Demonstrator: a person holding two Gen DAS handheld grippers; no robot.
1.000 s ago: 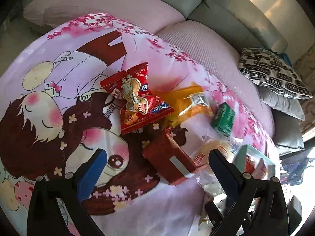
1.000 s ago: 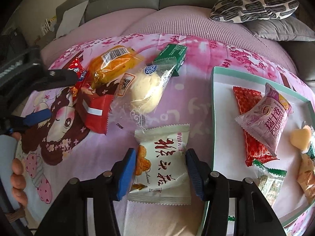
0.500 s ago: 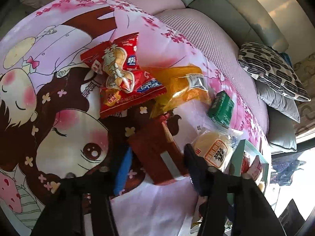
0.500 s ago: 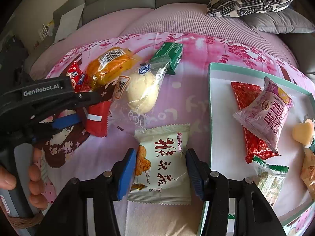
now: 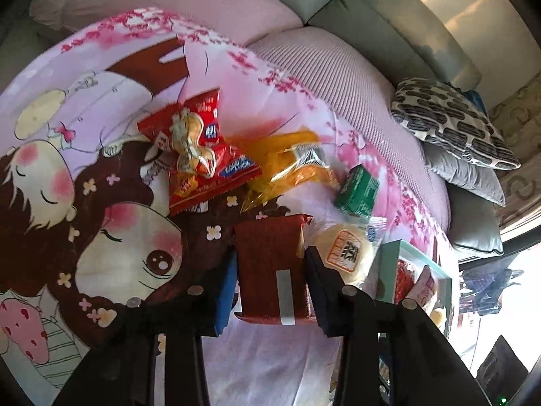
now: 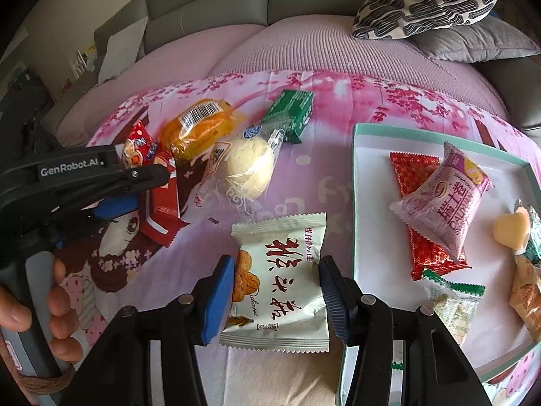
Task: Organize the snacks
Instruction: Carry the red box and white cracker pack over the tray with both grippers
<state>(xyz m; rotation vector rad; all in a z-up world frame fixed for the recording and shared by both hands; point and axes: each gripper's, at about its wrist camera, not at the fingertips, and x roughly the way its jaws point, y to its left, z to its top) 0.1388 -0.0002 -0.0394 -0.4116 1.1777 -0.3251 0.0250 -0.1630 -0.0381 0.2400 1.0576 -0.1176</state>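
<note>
My left gripper (image 5: 270, 277) is shut on a dark red snack packet (image 5: 272, 267) with a grey stripe; it also shows in the right wrist view (image 6: 159, 209), lying on the blanket. My right gripper (image 6: 275, 294) is shut on a white snack packet (image 6: 280, 284) with red Chinese writing, which rests on the blanket beside a teal-rimmed tray (image 6: 355, 203). The tray holds a pink packet (image 6: 446, 203), a red packet (image 6: 416, 182) and several small snacks.
Loose on the cartoon blanket (image 5: 84, 203) are a red peanut bag (image 5: 199, 155), an orange packet (image 5: 294, 165), a green box (image 5: 360, 191) and a wrapped round bun (image 5: 345, 253). Grey sofa cushions and a patterned pillow (image 6: 426, 3) lie behind.
My left gripper moved forward over the dark red packet and closed its fingers on it. My right gripper stayed on the white packet.
</note>
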